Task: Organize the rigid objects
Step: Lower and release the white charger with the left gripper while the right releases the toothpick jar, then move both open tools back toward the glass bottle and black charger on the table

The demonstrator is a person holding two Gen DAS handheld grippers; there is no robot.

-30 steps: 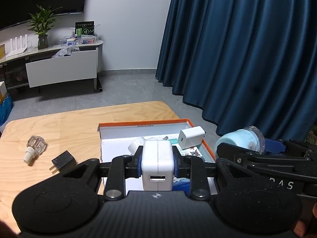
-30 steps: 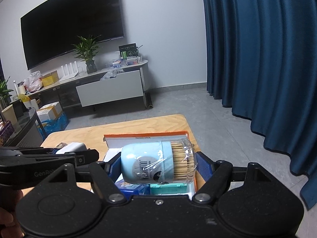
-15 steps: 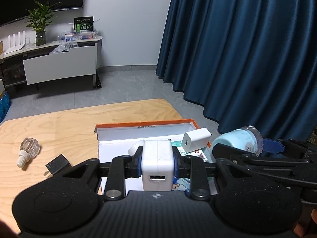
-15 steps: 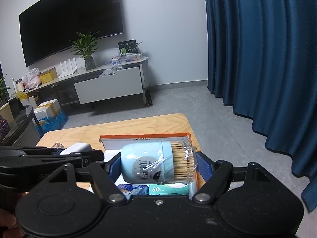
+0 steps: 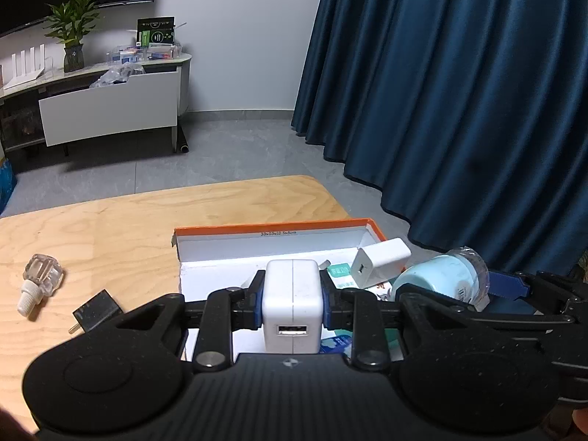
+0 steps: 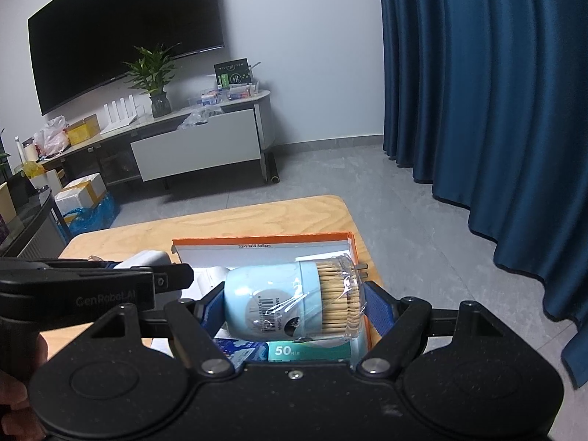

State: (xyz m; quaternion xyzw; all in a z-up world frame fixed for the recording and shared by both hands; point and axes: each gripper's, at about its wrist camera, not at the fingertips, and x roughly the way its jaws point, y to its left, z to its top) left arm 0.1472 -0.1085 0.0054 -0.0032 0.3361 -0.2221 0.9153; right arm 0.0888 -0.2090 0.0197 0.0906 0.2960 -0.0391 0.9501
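Note:
My left gripper [image 5: 292, 303] is shut on a white USB charger cube [image 5: 292, 307], held over the near part of an orange-rimmed white box [image 5: 272, 233] on the wooden table. My right gripper [image 6: 294, 303] is shut on a light blue toothpick jar [image 6: 290, 303] lying sideways, its clear cap end to the right, above the same box [image 6: 257, 239]. Inside the box lie another white charger [image 5: 380, 261] and printed packets [image 6: 308, 351]. The jar [image 5: 439, 281] and the right gripper also show at the right of the left wrist view.
On the table [image 5: 110, 228] left of the box lie a small clear bottle [image 5: 38, 283] and a black plug adapter [image 5: 96, 310]. A dark blue curtain [image 5: 459, 92] hangs close on the right. A white TV cabinet [image 6: 198, 147] stands across the grey floor.
Both grippers have moved forward and slightly down over the box, each keeping its grip. The bottle and black adapter sit lower and further left in the left wrist view.

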